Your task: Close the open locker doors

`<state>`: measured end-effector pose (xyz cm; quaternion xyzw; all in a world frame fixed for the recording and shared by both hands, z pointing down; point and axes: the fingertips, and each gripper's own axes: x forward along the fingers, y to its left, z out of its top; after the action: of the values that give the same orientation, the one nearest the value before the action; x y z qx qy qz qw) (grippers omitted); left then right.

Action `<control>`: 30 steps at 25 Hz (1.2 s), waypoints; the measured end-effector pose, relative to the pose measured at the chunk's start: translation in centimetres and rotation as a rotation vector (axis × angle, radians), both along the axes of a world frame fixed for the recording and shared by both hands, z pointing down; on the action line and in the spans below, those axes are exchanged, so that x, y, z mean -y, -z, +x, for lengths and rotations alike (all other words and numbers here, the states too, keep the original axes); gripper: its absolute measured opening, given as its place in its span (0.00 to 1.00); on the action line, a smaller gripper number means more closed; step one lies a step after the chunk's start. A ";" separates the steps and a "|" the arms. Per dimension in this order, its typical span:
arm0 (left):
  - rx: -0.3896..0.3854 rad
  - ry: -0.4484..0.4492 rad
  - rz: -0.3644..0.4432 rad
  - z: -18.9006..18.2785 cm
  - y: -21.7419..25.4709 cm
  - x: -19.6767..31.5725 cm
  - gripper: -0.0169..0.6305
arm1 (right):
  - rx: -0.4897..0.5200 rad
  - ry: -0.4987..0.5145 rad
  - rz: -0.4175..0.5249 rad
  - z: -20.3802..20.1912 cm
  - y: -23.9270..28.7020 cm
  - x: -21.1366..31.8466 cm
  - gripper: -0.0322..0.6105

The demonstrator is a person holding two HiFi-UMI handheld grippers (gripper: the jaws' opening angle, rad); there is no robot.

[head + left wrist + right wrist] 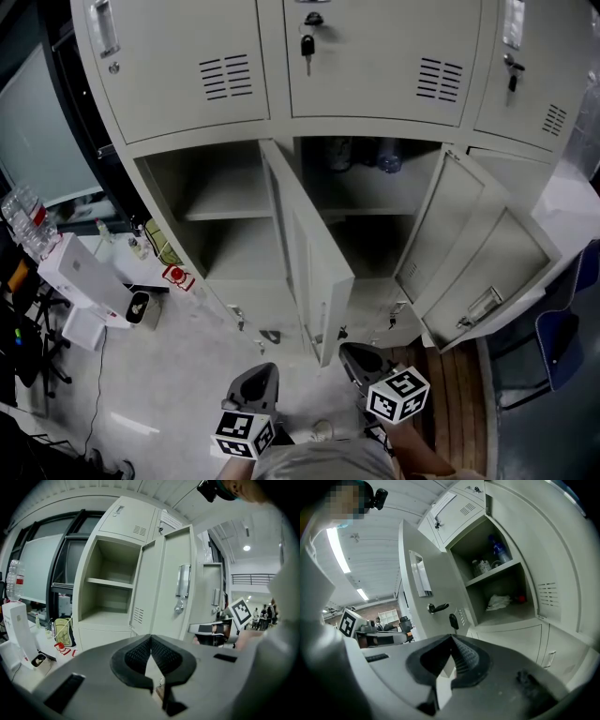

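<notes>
A beige locker bank (370,56) fills the head view, with its top row shut. Below it, the left compartment (220,225) is empty and its door (314,267) swings out toward me. The middle compartment (375,211) holds bottles and its door (436,234) hangs open to the right. A third open door (492,281) sticks out further right. My left gripper (262,373) and right gripper (352,353) are low in front of the lockers, both shut and empty, touching nothing. In the left gripper view the gripper (151,637) faces the empty compartment (108,583) and a handled door (173,583). In the right gripper view the gripper (451,637) faces a door with a key (426,588) and a stocked shelf (497,569).
A white box (80,272), water bottles (26,220) and small clutter sit on the floor at the left. A wooden platform (459,412) and a blue chair (562,342) lie at the right. A key hangs in the upper middle door (307,45).
</notes>
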<state>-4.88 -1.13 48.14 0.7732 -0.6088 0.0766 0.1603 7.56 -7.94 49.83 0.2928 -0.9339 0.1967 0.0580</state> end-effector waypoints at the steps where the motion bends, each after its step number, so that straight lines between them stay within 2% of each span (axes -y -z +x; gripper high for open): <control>1: 0.000 -0.002 0.000 0.0 0.0 0.1 0.05 | 0.000 0.000 -0.001 -0.1 0.0 0.0 0.09; 19: -0.021 -0.061 -0.002 -2.9 0.0 1.2 0.05 | -0.029 0.009 -0.015 -3.8 0.1 -1.7 0.09; 30: -0.024 -0.043 0.005 -6.4 0.4 0.6 0.05 | -0.034 0.076 -0.016 -8.6 0.4 -3.6 0.09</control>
<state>-11.26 -1.77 47.78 0.7874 -0.5901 0.0693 0.1639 -1.01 -4.32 49.47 0.2599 -0.9417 0.1965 0.0837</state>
